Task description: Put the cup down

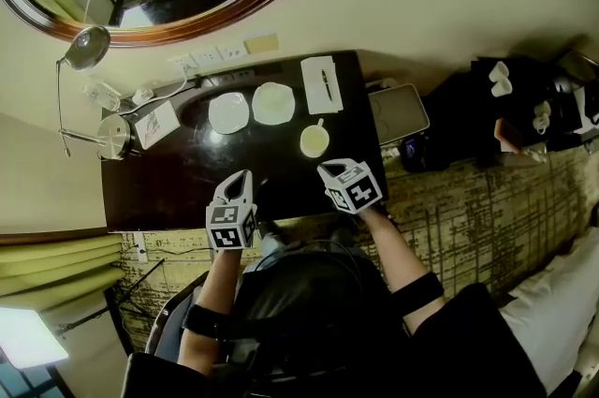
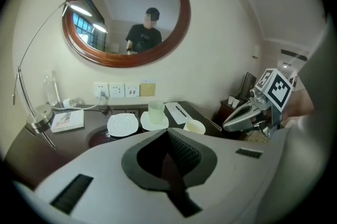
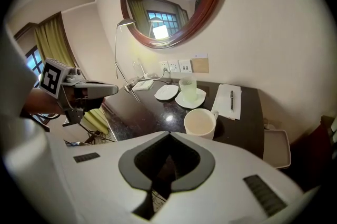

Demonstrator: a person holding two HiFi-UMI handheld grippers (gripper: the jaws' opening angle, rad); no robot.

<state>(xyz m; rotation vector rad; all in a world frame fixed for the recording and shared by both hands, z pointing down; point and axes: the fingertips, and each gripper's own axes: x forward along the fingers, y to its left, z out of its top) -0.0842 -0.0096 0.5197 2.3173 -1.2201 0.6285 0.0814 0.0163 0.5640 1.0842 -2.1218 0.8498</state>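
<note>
A white cup (image 1: 314,140) (image 3: 200,123) (image 2: 194,126) stands upright on the dark table (image 1: 168,185), right of the middle, with nothing in it and no gripper on it. My right gripper (image 1: 325,169) (image 3: 168,134) hangs just in front of the cup, apart from it, jaws shut and empty. My left gripper (image 1: 243,175) (image 2: 168,130) hovers over the table's near edge to the left, also shut on nothing. In the left gripper view the right gripper (image 2: 247,117) shows at the right.
Behind the cup lie a square white plate (image 1: 228,112), a saucer (image 1: 273,103) bearing a glass (image 3: 187,87), and a paper with a pen (image 1: 321,84). A desk lamp (image 1: 86,48) and booklet (image 1: 157,125) stand left. A grey tray (image 1: 398,113) sits beside the table's right end.
</note>
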